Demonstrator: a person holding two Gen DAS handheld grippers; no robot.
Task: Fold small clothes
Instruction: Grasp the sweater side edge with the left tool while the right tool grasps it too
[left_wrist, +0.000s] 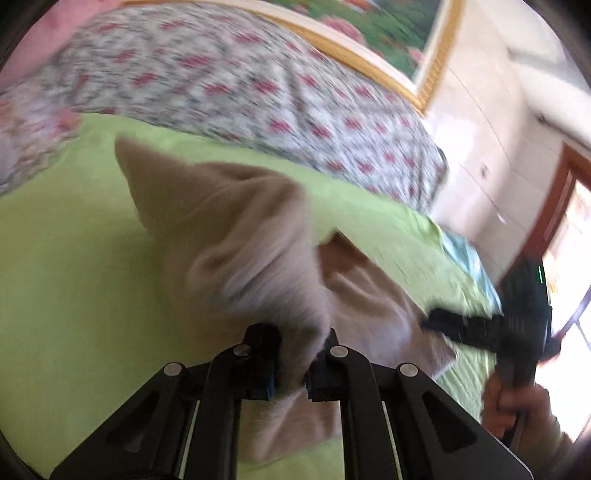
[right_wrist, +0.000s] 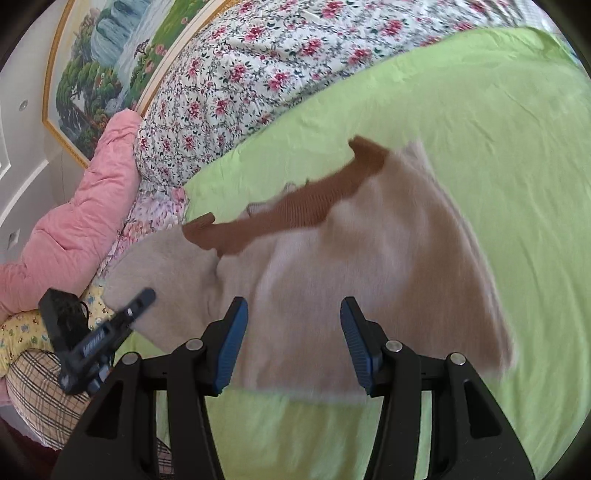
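A small beige sweater with a brown ribbed collar lies on the green bed sheet. My left gripper is shut on a bunched fold of the sweater and lifts it off the sheet. My right gripper is open, its blue pads hovering over the sweater's near edge, holding nothing. The right gripper also shows in the left wrist view at the sweater's right side. The left gripper shows at the left of the right wrist view. Both views are motion-blurred.
A floral quilt lies bunched along the far side of the bed. A pink duvet and a plaid pillow lie at the left. A framed landscape painting hangs behind. A white wall and window are at right.
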